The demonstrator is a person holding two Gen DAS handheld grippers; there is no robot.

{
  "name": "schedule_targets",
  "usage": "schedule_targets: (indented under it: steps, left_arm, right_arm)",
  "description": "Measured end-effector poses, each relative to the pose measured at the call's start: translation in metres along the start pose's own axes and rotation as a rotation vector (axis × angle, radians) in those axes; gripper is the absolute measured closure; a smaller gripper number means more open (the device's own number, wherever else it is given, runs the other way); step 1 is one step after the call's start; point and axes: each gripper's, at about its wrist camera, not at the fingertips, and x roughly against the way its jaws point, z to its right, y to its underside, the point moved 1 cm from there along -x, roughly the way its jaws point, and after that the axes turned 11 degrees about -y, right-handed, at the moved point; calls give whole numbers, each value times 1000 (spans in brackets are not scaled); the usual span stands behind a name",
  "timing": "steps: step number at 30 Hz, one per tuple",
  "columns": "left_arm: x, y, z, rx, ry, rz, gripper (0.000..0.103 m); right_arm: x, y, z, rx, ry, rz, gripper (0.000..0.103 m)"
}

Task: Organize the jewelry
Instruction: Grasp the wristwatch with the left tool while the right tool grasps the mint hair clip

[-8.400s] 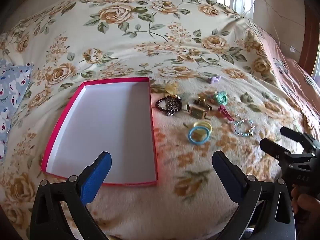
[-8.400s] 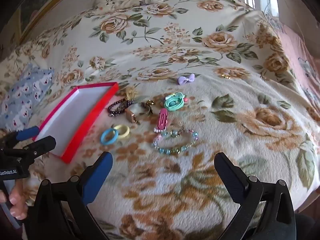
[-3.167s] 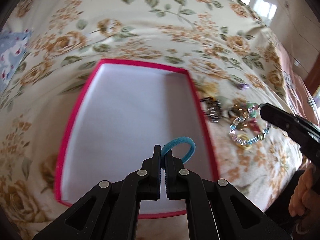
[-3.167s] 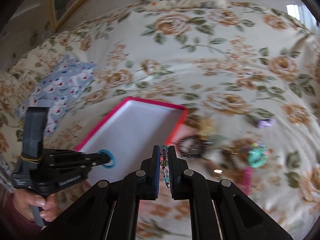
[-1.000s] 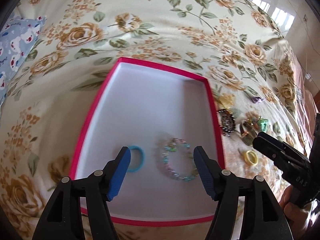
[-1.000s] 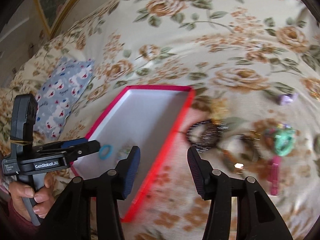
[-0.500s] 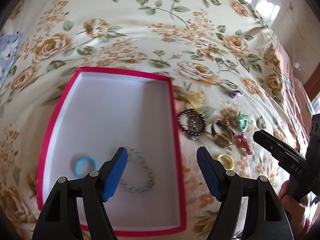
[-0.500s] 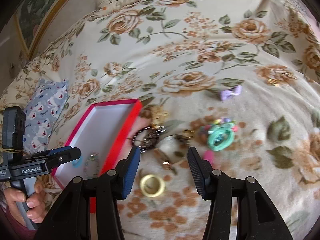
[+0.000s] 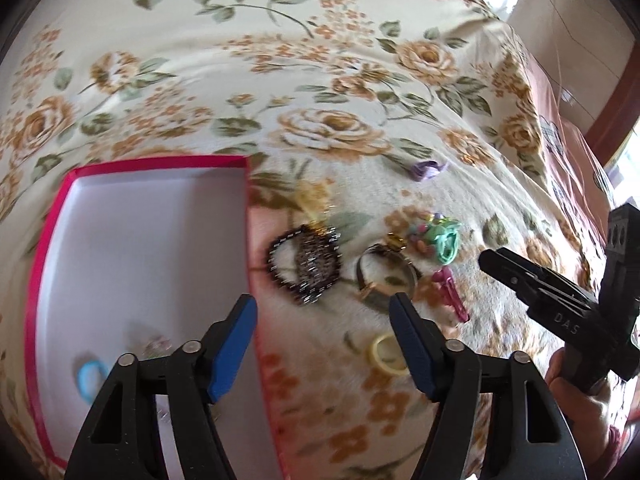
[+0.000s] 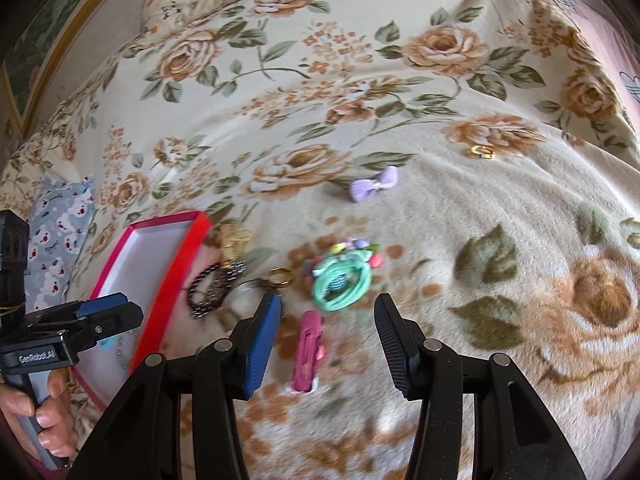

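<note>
A red-rimmed white box (image 9: 244, 208) lies on the floral bedspread; in it are a blue hair tie (image 9: 91, 375) and a blurred bead bracelet (image 9: 154, 346). My left gripper (image 9: 322, 312) is open and empty, above the box's right rim and a dark bead bracelet (image 9: 306, 264). A watch (image 9: 384, 276), yellow hair tie (image 9: 386, 354), pink clip (image 9: 450, 292) and mint hair ties (image 9: 444, 240) lie to its right. My right gripper (image 10: 326, 314) is open and empty, just above the pink clip (image 10: 307, 350) and mint hair ties (image 10: 342, 280).
A purple bow (image 10: 375, 188) and a gold ring (image 10: 482, 152) lie farther back on the bedspread. A gold ornament (image 10: 234, 244) sits by the box corner (image 10: 200, 224). A blue patterned pillow (image 10: 60, 236) lies far left. The other gripper shows in each view (image 9: 560, 304) (image 10: 80, 328).
Both grippers opened, leaving the blue hair tie and bead bracelet in the box. Since then the left has swung right toward the loose jewelry and the right has moved over the pink clip.
</note>
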Motion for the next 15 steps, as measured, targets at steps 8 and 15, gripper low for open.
schedule_targets:
  steps: [8, 15]
  left_arm:
    - [-40, -16, 23, -42, 16, -53, 51]
    - [-69, -23, 38, -61, 27, -90, 61]
  right_arm:
    - [-19, -1, 15, -28, 3, -38, 60]
    - [-28, -3, 22, -48, 4, -50, 65]
